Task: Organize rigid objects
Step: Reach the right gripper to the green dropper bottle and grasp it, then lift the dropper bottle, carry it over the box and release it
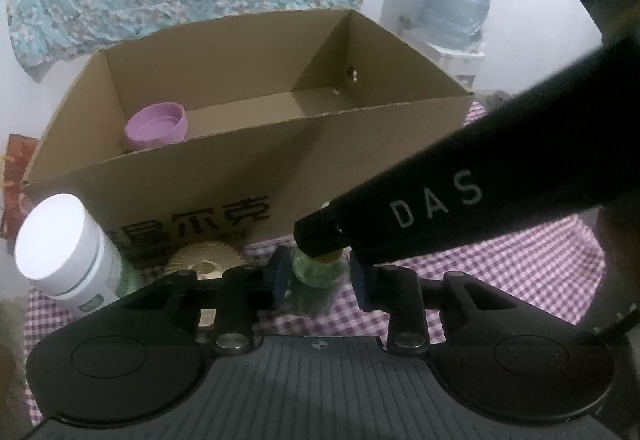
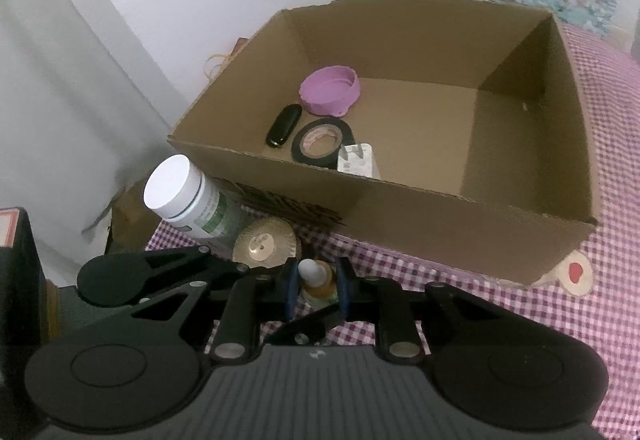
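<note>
A small glass bottle (image 1: 316, 270) with a white dropper top (image 2: 313, 271) stands on the checked cloth in front of the cardboard box (image 1: 200, 176). My left gripper (image 1: 320, 276) has a finger on each side of its green glass body, with a small gap. My right gripper (image 2: 316, 282) is closed around the bottle's top; its black arm (image 1: 440, 208) crosses the left wrist view. In the box (image 2: 400, 196) lie a purple cap (image 2: 330, 90), a black oval object (image 2: 283, 126), a roll of black tape (image 2: 320, 140) and a white plug adapter (image 2: 356, 160).
A white-capped jar (image 1: 66, 246) lies tilted at the left of the box, also in the right wrist view (image 2: 180, 196). A gold ridged disc (image 2: 266, 244) lies beside it. A tape roll with a red mark (image 2: 574, 274) sits at the box's right corner. A water jug (image 1: 460, 0) stands behind.
</note>
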`<control>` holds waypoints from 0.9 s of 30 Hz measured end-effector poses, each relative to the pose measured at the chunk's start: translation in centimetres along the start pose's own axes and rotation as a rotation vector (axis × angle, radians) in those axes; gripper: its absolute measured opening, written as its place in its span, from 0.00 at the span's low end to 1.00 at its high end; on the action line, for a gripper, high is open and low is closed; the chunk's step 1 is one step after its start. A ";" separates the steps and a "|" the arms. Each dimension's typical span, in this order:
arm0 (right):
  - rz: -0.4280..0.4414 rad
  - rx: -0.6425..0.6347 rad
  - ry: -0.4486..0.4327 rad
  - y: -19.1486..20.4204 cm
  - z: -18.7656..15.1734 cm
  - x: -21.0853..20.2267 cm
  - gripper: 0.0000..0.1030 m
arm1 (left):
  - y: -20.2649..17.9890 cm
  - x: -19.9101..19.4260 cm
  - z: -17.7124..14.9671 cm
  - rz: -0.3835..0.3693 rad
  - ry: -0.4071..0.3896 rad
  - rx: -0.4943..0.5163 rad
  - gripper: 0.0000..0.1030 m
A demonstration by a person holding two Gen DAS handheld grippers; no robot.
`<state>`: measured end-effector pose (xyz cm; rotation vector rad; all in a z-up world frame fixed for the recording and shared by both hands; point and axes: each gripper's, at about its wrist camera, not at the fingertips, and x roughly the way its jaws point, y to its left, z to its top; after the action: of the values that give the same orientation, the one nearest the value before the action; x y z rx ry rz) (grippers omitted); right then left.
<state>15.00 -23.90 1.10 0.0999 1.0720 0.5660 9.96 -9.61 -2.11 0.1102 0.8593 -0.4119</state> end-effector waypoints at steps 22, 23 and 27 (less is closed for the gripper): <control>-0.011 0.036 0.003 -1.2 -1.0 -1.2 0.19 | -1.3 1.9 -0.3 -0.005 0.031 0.029 0.35; -0.010 0.035 0.003 -1.3 -1.0 -1.2 0.19 | -1.3 2.0 -0.4 -0.006 0.029 0.030 0.35; 0.007 0.032 0.009 -1.5 -0.9 -1.1 0.20 | -1.1 2.4 -0.4 -0.007 0.021 0.032 0.35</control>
<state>14.44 -25.88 0.97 0.1295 1.0896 0.5565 10.60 -11.26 -4.12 0.1413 0.8739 -0.4317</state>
